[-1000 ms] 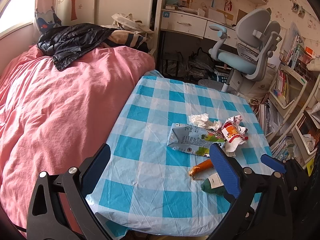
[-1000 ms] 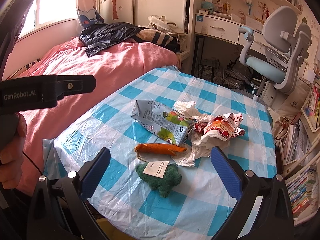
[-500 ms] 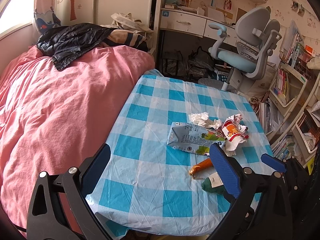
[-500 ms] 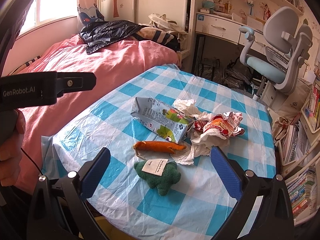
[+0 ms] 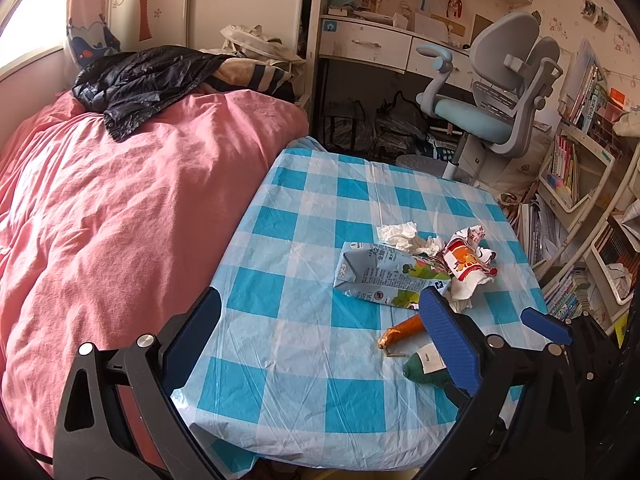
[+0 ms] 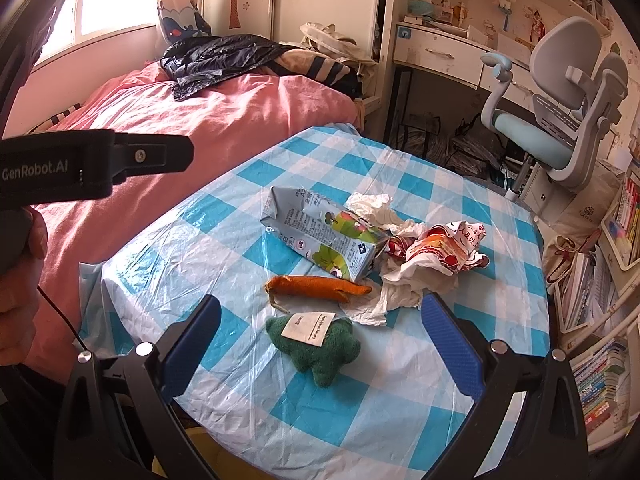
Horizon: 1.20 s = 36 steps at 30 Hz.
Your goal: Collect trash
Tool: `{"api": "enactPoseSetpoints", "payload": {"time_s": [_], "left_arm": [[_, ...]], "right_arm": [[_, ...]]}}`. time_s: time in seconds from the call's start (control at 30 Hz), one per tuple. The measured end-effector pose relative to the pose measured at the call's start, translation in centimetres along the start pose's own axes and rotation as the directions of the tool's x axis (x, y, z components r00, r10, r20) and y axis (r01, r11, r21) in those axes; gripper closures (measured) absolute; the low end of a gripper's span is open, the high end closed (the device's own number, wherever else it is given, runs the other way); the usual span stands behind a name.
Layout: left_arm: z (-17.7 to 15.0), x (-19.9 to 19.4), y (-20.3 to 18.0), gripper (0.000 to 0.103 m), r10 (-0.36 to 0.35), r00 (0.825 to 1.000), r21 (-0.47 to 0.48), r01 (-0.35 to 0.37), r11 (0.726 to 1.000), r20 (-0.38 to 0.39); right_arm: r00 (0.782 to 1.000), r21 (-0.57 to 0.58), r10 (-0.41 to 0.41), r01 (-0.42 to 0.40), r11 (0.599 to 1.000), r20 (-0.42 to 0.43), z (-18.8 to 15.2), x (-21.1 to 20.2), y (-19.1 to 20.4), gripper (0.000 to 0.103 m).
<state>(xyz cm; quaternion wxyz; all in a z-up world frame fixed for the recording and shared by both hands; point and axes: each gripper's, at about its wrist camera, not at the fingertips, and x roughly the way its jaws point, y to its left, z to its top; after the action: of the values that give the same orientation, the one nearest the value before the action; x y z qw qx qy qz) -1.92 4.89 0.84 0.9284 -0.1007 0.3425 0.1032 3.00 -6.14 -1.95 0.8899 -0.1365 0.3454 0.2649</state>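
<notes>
Trash lies in a cluster on the blue-checked table [image 5: 304, 364] [image 6: 224, 216]: a flattened milk carton [image 5: 384, 276] [image 6: 324, 236], a crumpled red-and-white wrapper [image 5: 468, 258] [image 6: 440, 244], and white tissue [image 5: 404, 234] [image 6: 396, 292]. Just in front of them are an orange carrot plush [image 5: 402, 330] [image 6: 320, 286] and a green plush with a label [image 5: 424, 368] [image 6: 316, 344]. My left gripper [image 5: 320, 312] hovers open over the table's near left part, holding nothing. My right gripper [image 6: 320, 302] is open above the near edge, with both plush toys between its fingers' line of sight.
A bed with a pink cover [image 5: 120, 208] borders the table on the left, with a black jacket [image 5: 140, 80] on it. A grey desk chair [image 5: 500, 96] and a desk stand behind. Bookshelves [image 5: 576, 184] crowd the right. A hand [image 6: 20, 280] holds the left gripper.
Both views have drifted only slightly. The trash and toys lie where they were, and both grippers stay open.
</notes>
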Motion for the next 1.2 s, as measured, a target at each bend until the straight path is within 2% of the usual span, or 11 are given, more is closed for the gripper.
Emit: {"api": "enactPoseSetpoints", "payload": {"time_s": [1.2], "left_arm": [[0.27,0.03,-0.15,0.007,0.003,1.000,0.001,-0.003,1.000,-0.003]], "right_arm": [[1.000,-0.031,-0.009,0.008,0.999,-0.017,-0.40,0.00,0.37,0.006]]}}
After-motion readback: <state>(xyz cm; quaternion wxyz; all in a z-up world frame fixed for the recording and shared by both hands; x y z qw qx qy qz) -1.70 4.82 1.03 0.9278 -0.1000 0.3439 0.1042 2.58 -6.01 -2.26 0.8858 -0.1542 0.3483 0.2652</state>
